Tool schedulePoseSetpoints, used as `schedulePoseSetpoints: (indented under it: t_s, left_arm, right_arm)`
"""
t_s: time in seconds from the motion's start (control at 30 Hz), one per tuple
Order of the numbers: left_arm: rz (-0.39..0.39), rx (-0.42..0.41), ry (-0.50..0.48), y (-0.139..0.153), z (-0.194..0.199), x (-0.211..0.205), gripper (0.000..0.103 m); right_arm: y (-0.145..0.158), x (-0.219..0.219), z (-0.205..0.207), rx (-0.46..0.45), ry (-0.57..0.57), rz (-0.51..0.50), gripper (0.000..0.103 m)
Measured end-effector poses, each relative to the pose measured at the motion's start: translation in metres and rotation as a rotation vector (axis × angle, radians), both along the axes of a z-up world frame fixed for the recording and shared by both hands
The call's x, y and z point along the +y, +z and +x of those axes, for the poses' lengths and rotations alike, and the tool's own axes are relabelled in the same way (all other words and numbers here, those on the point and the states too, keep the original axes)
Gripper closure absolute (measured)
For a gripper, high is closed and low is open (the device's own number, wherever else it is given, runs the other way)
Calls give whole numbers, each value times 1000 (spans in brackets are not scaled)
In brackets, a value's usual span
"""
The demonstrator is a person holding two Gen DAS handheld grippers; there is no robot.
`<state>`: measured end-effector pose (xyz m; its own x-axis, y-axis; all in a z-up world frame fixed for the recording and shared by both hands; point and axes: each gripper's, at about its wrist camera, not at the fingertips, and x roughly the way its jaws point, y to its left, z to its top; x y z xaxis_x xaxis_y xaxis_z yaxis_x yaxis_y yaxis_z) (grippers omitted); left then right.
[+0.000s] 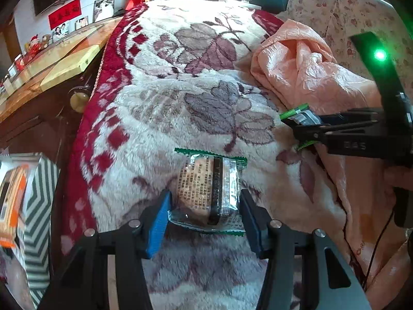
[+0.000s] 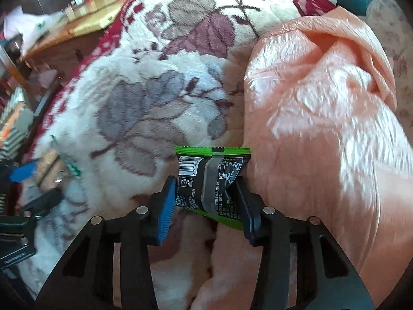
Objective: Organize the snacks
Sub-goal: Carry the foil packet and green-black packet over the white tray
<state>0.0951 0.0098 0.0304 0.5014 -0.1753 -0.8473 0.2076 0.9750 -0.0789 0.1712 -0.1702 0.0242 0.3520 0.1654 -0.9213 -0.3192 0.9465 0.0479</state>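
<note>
In the left wrist view my left gripper (image 1: 205,206) is shut on a clear and silver snack packet (image 1: 206,180) with green crimped ends and a pale biscuit inside, just above the fleece blanket (image 1: 180,82). At the right of that view my right gripper (image 1: 291,128) pinches a green and black packet (image 1: 296,112) beside the peach bag. In the right wrist view my right gripper (image 2: 206,199) is shut on that green and black packet (image 2: 209,178), which crumples at the right pad. The left gripper (image 2: 38,183) shows blurred at the left edge.
A crumpled peach plastic bag (image 2: 322,98) lies on the right of the blanket. A green-and-white striped box (image 1: 38,206) with orange packs stands at the lower left. A wooden table (image 1: 51,59) with small items runs along the blanket's left side.
</note>
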Motion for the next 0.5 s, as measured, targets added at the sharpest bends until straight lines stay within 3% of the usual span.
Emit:
schedulePoseSetpoints:
  t_s: [0.1,0.5]
  left_arm:
    - [8,-16,16,5,-13,3,47]
    - [51,-33,120,17,-64,32,47]
  right_arm:
    - [11,1,-19,-5,2,68,59]
    - [28,60,-97,-36,109,161,59]
